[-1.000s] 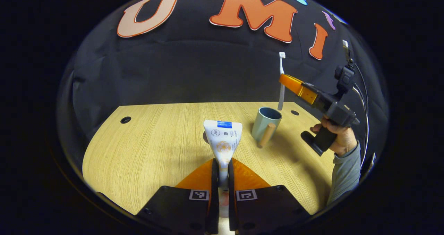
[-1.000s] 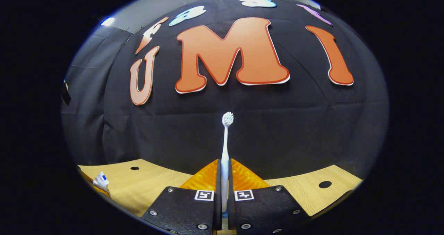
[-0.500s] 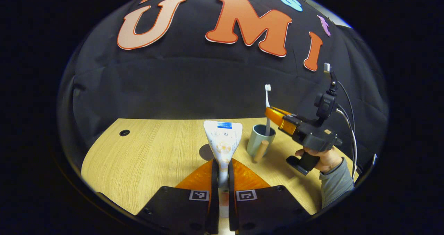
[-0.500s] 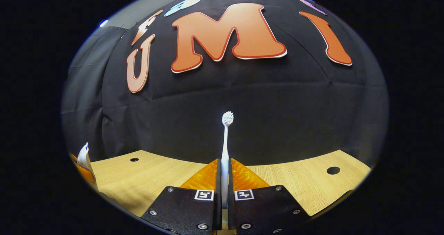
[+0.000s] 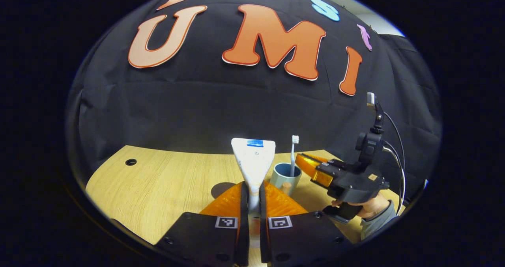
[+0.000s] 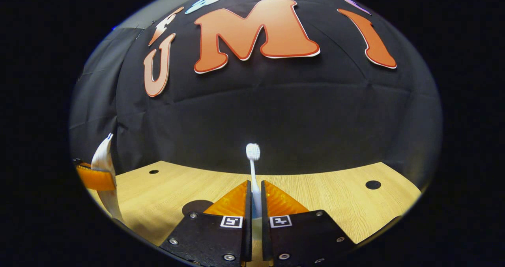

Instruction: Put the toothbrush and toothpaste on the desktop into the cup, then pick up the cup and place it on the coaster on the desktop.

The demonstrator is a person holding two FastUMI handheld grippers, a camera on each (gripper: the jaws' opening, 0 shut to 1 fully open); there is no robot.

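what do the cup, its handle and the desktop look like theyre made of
Cup: probably glazed ceramic or smooth plastic; an even, matte blue-grey wall.
Handle: seemingly bare wood; a pale tan peg with a flat round end.
Desktop: wood, or a wood-look laminate; fine straight grain lines with a low sheen, so I cannot tell which.

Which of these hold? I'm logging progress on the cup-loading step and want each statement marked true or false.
1. The toothbrush stands upright in the cup. True.
2. The toothpaste lies flat on the table. False: the left gripper holds it upright, both fingers pressing on it.
3. The toothpaste is already inside the cup. False: it is held beside the cup.
4. The right gripper is beside the cup, with the toothbrush between its fingers. True.
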